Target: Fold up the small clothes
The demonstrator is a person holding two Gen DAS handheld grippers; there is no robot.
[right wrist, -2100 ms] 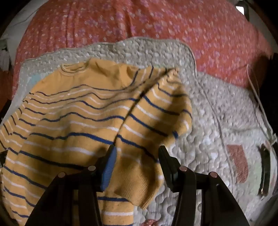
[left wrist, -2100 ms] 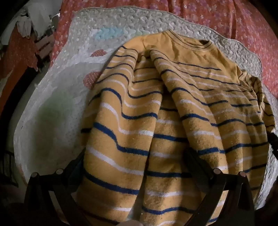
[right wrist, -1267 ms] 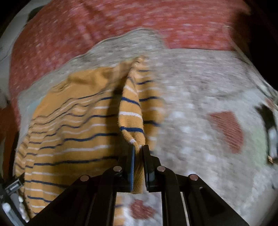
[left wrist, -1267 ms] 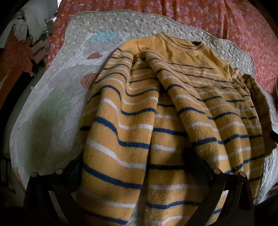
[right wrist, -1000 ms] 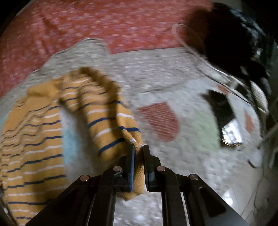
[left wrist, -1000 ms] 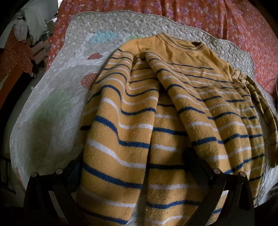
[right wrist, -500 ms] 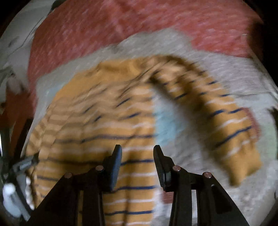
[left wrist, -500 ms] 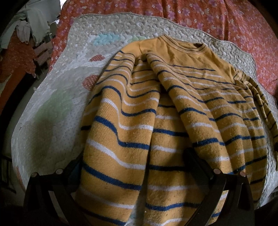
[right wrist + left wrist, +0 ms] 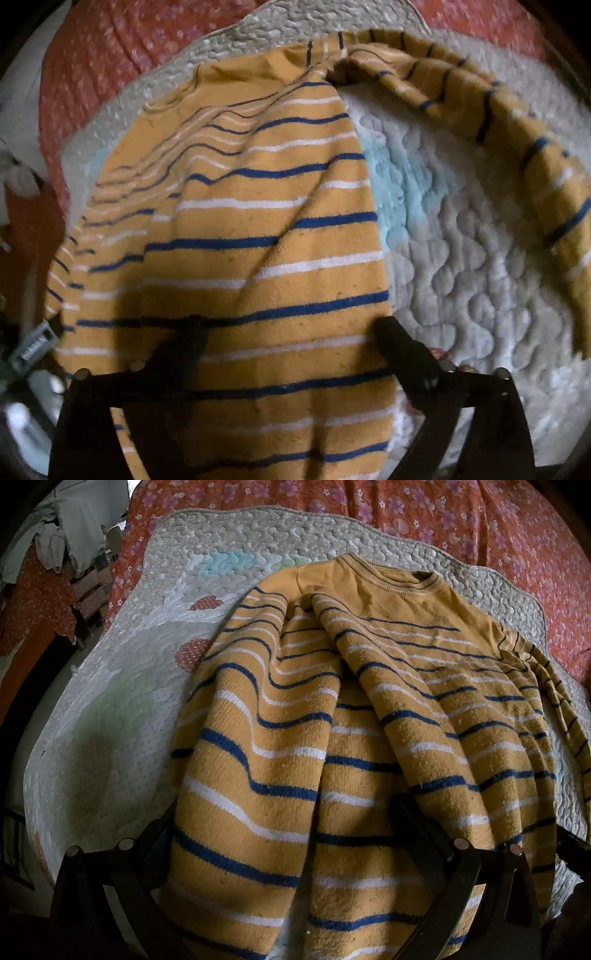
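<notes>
- Nearest in the left wrist view: left gripper [image 9: 284,834] spread wide, its dark fingers [image 9: 424,823] straddling the folded bulk of the yellow striped sweater [image 9: 332,738]; cloth between the jaws, but could not tell whether the pads pressed on it.
- Nearest in the right wrist view: right gripper [image 9: 288,332] at full spread, jaws having just been opening, nothing clamped; the body of the sweater [image 9: 240,240] lay under and between the fingers [image 9: 402,343], the right fingertip at the sweater's side edge, over the quilt.
- Just beyond: sweater lay on the quilted mat [image 9: 122,709], rumpled, with deep lengthwise folds down the middle, blue and white stripes across it.
- To the right in the right wrist view: one sleeve [image 9: 517,140] stretched out away from the body in an arc over the mat [image 9: 480,258], a pale blue patch [image 9: 402,184] bare between sleeve and body.
- Farther off: plain yellow chest and ribbed collar [image 9: 391,576] pointed away from the grippers, towards the mat's far scalloped edge.
- Farthest: red flowered bedspread [image 9: 406,513] under and behind the mat; heaped pale clothes [image 9: 62,535] at the upper left, dim.
</notes>
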